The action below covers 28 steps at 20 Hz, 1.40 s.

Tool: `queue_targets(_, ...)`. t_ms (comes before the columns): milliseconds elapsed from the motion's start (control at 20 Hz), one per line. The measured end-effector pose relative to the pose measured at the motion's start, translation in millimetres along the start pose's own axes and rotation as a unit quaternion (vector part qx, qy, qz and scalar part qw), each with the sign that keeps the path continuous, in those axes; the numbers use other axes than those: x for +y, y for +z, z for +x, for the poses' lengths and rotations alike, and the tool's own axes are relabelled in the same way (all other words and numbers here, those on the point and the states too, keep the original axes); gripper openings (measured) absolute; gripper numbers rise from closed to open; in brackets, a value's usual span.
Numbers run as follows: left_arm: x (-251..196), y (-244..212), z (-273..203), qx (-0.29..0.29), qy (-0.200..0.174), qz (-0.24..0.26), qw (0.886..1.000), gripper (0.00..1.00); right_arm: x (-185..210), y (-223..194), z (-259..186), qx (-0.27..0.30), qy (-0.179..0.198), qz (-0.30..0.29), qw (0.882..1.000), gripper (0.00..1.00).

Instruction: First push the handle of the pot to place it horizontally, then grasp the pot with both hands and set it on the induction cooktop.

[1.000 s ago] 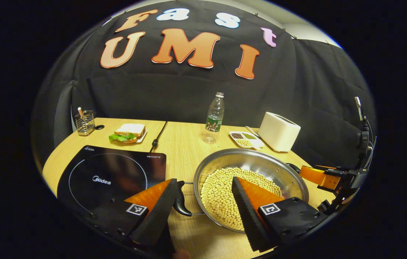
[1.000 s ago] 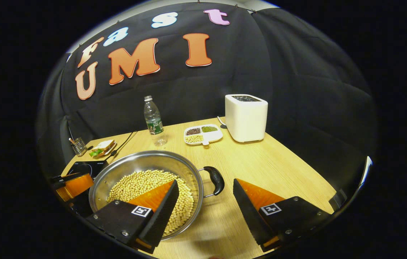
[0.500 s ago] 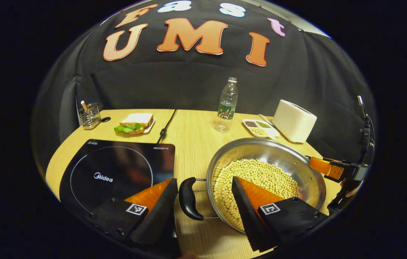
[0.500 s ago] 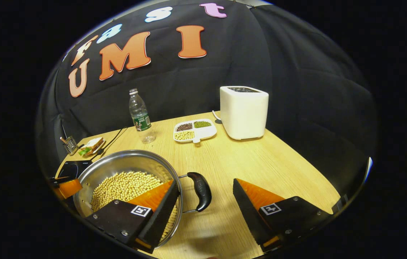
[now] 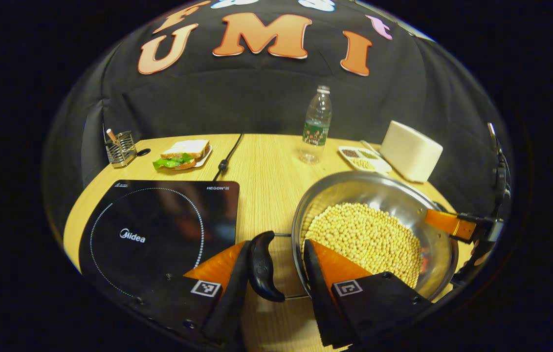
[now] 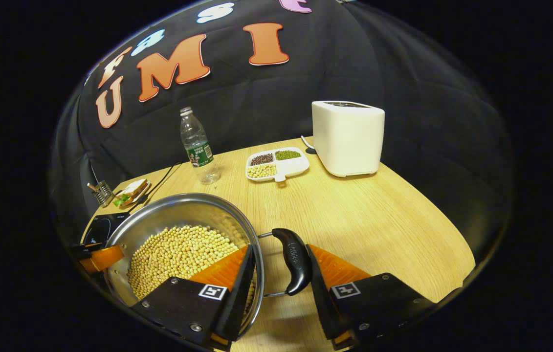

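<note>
On the wooden table (image 6: 384, 205), near its front edge, stands the steel pot (image 5: 354, 188) full of pale beans (image 5: 366, 237), just right of the black cooktop (image 5: 159, 225) and not on it. The left gripper (image 5: 271, 266) has its two fingers narrowed around the pot's left handle (image 5: 262, 266); one finger touches the black grip, the other sits by the pot's rim, so I cannot tell whether both press. The right gripper (image 6: 281, 274) brackets the right handle (image 6: 293, 259) the same way, one finger inside the pot's rim over the beans and one against the grip's outer side; a firm grip cannot be confirmed. Farther back stand a water bottle (image 6: 198, 146), a divided dish (image 6: 276, 164) and a white toaster (image 6: 347, 137). Toward the table's far left corner lie a sandwich (image 5: 183, 154) and a wire holder (image 5: 120, 149).
</note>
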<state>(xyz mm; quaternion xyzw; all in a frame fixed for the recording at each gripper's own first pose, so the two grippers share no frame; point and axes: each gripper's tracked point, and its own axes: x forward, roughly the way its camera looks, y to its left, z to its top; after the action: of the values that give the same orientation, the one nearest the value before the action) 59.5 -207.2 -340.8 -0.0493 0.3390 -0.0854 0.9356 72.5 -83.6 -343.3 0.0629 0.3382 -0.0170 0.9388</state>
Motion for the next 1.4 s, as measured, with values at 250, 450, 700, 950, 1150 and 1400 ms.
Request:
queue_targets(250, -3, -2, -5, 0.019, -0.008, -0.013, 1.0, 0.57, -3, 3, -12, 0.005, -0.009, 0.023, 1.0, 0.55)
queue_targets(450, 0, 14, -19, 0.008, -0.014, -0.015, 1.0, 0.57, 3, 15, -29, -0.009, -0.013, 0.03, 0.999, 0.55)
queue_targets(700, 26, 45, -46, -0.014, -0.011, -0.016, 1.0, 0.57, 35, 38, -54, -0.031, -0.001, 0.028, 0.999, 0.55)
queue_targets(950, 75, 69, -76, -0.03, 0.005, -0.028, 0.999, 0.57, 94, 57, -69, -0.048, 0.023, 0.015, 0.998, 0.54)
queue_targets(1150, 122, 85, -97, -0.046, 0.021, -0.031, 0.998, 0.57, 144, 61, -79, -0.054, 0.047, 0.013, 0.997, 0.54)
queue_targets(1400, 181, 86, -119, -0.043, 0.042, -0.045, 0.997, 0.56, 209, 60, -84, -0.05, 0.078, 0.003, 0.996, 0.55)
